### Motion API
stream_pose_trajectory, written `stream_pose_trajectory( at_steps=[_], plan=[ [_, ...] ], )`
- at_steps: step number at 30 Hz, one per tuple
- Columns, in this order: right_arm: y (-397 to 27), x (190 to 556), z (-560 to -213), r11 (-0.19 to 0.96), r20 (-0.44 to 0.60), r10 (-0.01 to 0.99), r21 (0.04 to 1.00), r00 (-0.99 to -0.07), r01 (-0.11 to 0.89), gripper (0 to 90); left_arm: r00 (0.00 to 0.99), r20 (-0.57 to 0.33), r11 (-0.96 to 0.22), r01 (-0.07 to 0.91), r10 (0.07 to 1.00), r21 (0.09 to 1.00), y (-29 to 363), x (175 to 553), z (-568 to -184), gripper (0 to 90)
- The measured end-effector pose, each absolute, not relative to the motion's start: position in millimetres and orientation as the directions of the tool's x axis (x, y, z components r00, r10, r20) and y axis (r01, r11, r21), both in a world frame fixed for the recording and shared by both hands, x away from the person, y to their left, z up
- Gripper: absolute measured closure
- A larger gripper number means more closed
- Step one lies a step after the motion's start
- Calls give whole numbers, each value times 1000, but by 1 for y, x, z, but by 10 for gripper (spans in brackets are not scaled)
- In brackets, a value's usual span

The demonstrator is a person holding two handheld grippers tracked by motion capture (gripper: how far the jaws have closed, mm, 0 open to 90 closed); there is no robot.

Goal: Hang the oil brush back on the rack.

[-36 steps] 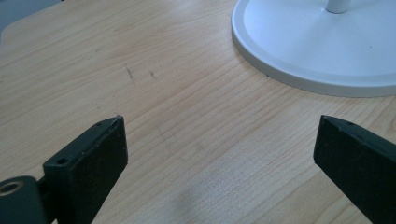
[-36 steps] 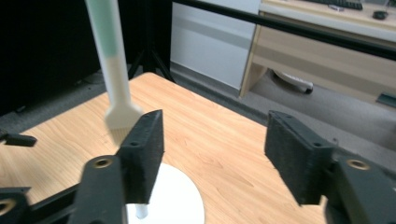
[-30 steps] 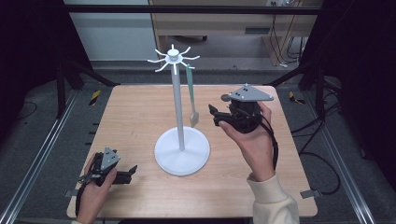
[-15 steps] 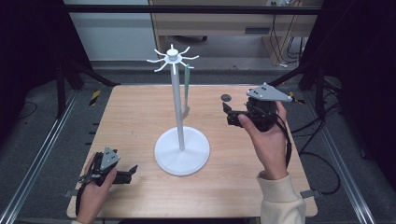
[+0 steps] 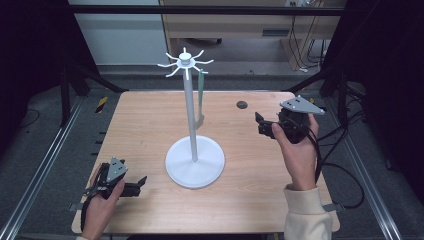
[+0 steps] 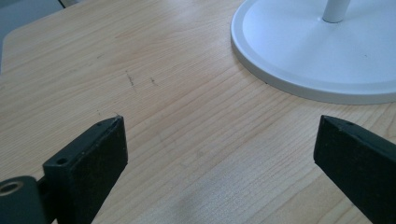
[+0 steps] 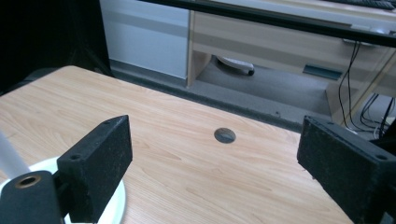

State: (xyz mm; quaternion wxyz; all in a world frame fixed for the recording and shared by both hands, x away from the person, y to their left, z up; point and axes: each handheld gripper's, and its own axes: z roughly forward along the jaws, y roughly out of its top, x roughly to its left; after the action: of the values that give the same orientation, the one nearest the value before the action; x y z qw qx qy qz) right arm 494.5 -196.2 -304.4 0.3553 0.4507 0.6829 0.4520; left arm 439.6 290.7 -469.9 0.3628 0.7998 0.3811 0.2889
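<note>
A white rack (image 5: 189, 107) with a round base (image 5: 195, 162) and several hooks on top stands mid-table. From one hook a pale green long-handled utensil (image 5: 201, 97) hangs free. My right gripper (image 5: 261, 125) is held above the table to the right of the rack, well apart from the utensil. Its jaws have just been opening, and in the right gripper view they (image 7: 215, 163) stand wide with nothing between them. My left gripper (image 5: 141, 184) rests at the front left, open and empty (image 6: 219, 154), pointing toward the rack's base (image 6: 299, 51).
A small dark round hole (image 5: 242, 104) sits in the wooden tabletop (image 5: 145, 130) at the back right, ahead of the right gripper (image 7: 224, 135). Cables trail off the right edge. Dark frame posts stand at the table's back corners.
My right hand has moved to the right and a little down, away from the rack and the hanging utensil. The left hand has stayed in place.
</note>
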Motion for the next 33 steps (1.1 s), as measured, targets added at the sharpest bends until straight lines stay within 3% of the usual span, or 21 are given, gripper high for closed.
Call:
stream_pose_trajectory(
  at_steps=[18, 33],
  plan=[
    [-206, 517, -358, 227, -74, 937, 871, -341, 436, 94, 523, 194, -441, 401, 830, 803, 294, 440, -469, 25],
    [-206, 527, -388, 239, -57, 933, 837, -356, 492, 92, 524, 196, -444, 402, 829, 801, 294, 440, -469, 25]
  ],
)
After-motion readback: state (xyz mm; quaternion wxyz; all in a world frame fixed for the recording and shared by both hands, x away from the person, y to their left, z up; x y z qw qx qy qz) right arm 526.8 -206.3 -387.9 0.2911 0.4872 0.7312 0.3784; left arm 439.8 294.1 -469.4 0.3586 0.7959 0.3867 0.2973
